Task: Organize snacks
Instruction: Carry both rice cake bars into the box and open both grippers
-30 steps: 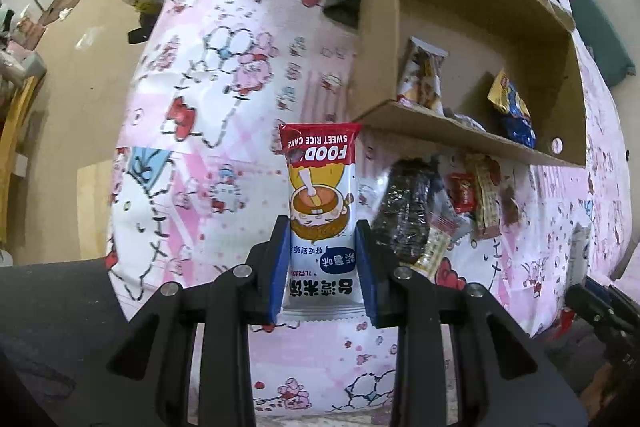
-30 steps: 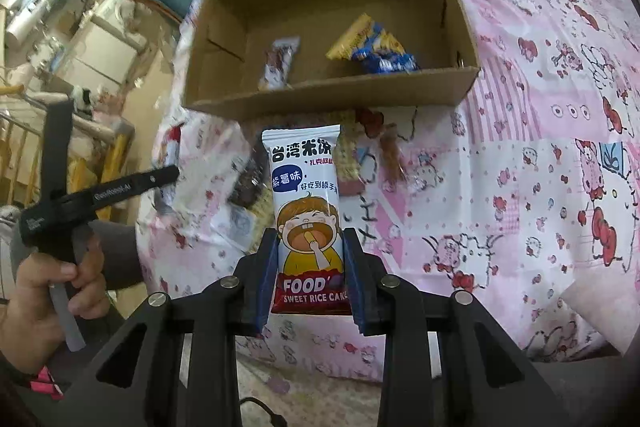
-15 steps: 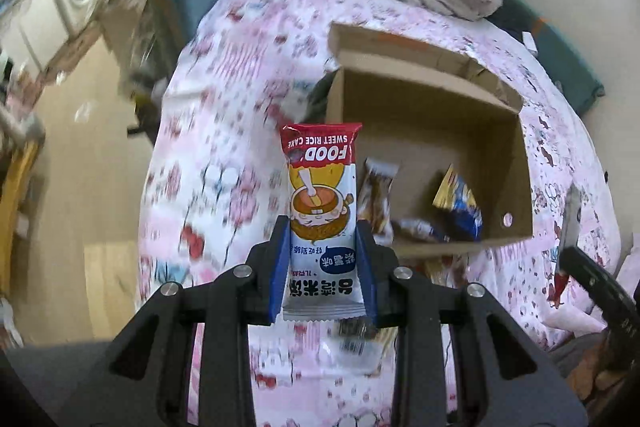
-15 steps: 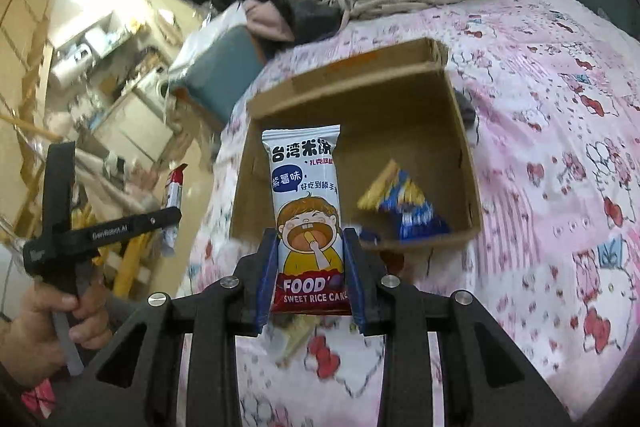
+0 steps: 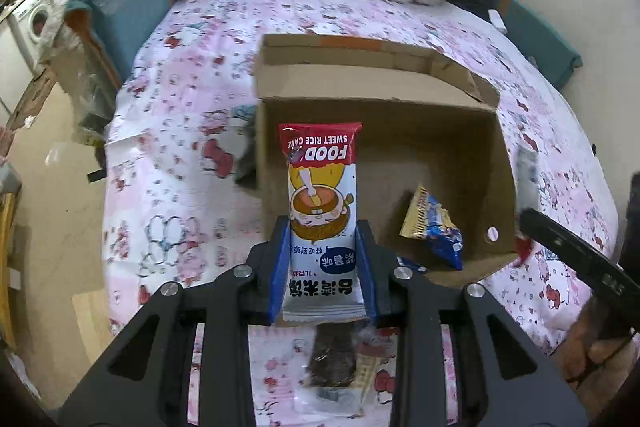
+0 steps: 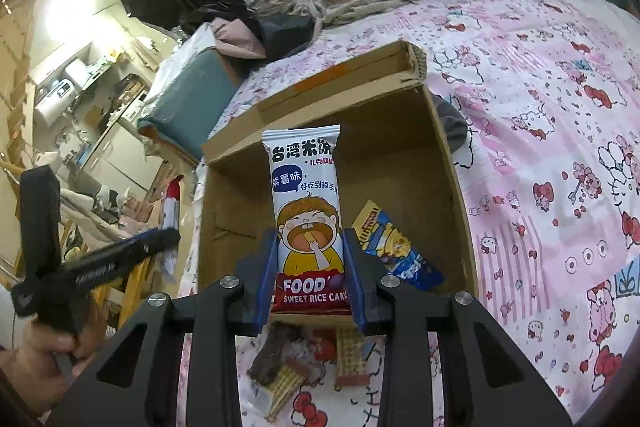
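Snacks: two rice cake packets, each clamped in its own gripper, both poised over the cardboard box (image 5: 496,163) on the patterned bedspread (image 5: 168,155)
Left gripper (image 5: 322,267): jaws narrowed onto a rice cake packet (image 5: 320,195), held by its lower part with the print upside down and the free end toward 12 o'clock, above the box's near-left area
Right gripper (image 6: 310,275): jaws narrowed onto a second rice cake packet (image 6: 306,207), print upright, free end toward 12 o'clock, over the box (image 6: 448,187) interior
Reason for hold: an end grip leaves most of each packet free, judged to suit dropping it into the box
Box contents: blue and yellow packet (image 5: 434,231) at 3 o'clock of the left packet
Still loose: dark bar (image 5: 334,359) and wafers on the bedspread at 6 o'clock, outside the box
Left view only: hole in the box's right wall; right tool at the 3 o'clock edge
Right view only: person's hand (image 6: 52,359) on the left tool at 8 o'clock; cluttered room beyond
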